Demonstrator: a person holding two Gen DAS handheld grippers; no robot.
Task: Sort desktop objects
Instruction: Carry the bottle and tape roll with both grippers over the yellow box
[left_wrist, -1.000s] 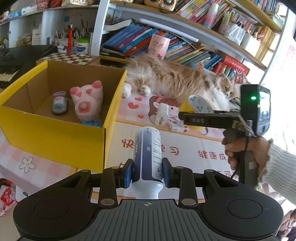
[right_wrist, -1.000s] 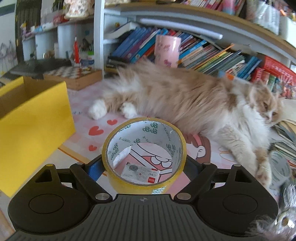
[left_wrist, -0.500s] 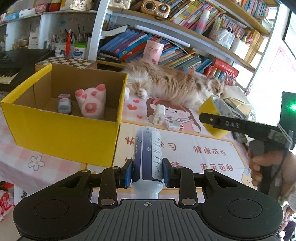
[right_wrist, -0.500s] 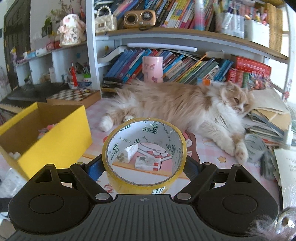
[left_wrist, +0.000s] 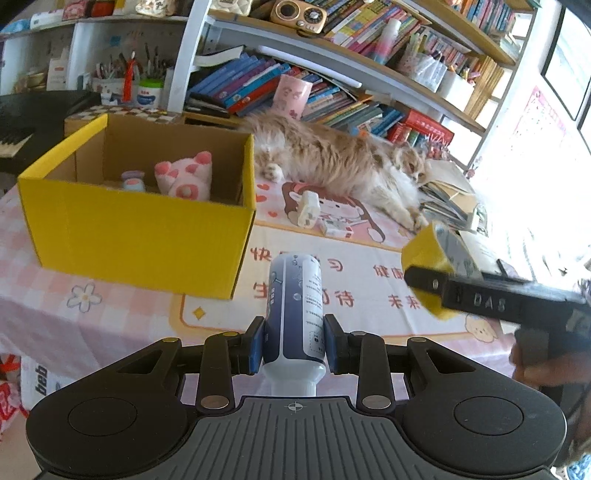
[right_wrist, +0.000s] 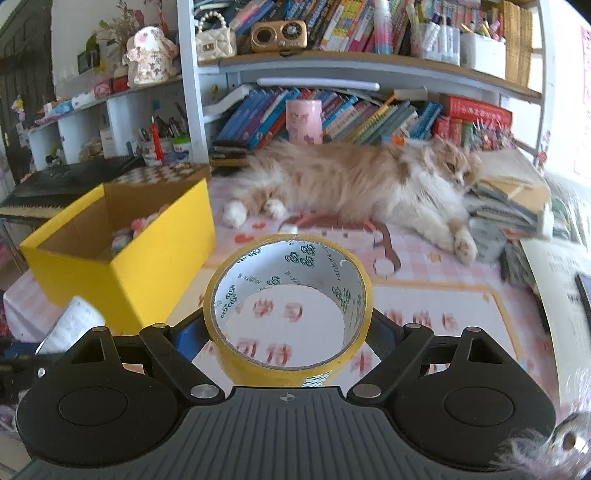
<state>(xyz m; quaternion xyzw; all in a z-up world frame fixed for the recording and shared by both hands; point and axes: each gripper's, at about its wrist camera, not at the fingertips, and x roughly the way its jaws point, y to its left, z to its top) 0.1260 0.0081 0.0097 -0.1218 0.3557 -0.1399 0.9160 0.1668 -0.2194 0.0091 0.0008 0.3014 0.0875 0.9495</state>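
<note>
The left tongs (left_wrist: 293, 345) are clamped on a blue-and-white bottle (left_wrist: 295, 310), their blue pads pressing its sides near the white cap end, so the bottle juts forward above the desk (left_wrist: 122, 314) with its pink checked cloth. The right tongs (right_wrist: 288, 332) grip a yellow tape roll (right_wrist: 288, 306), one pad on each outer side, the roll's hole facing up and forward (you can see the printed mat through it). From the left wrist view the same roll (left_wrist: 430, 264) shows at the right, carried clear of the desk, with a hand (left_wrist: 546, 362) on the handle below it.

A yellow box (left_wrist: 140, 236) stands on the left part of the desk, open at the top. Inside lie a pink plush toy (left_wrist: 184, 177) and, just beside it, a small toy car (left_wrist: 133, 182). A long-haired ginger and white cat (right_wrist: 369, 184) lies stretched along the back of the desk, in front of the books (right_wrist: 351, 114) on the lower shelf. Near its front paws, on the cartoon mat, sit a white plug (left_wrist: 308, 208) and a small white packet (left_wrist: 336, 229), close together.
</note>
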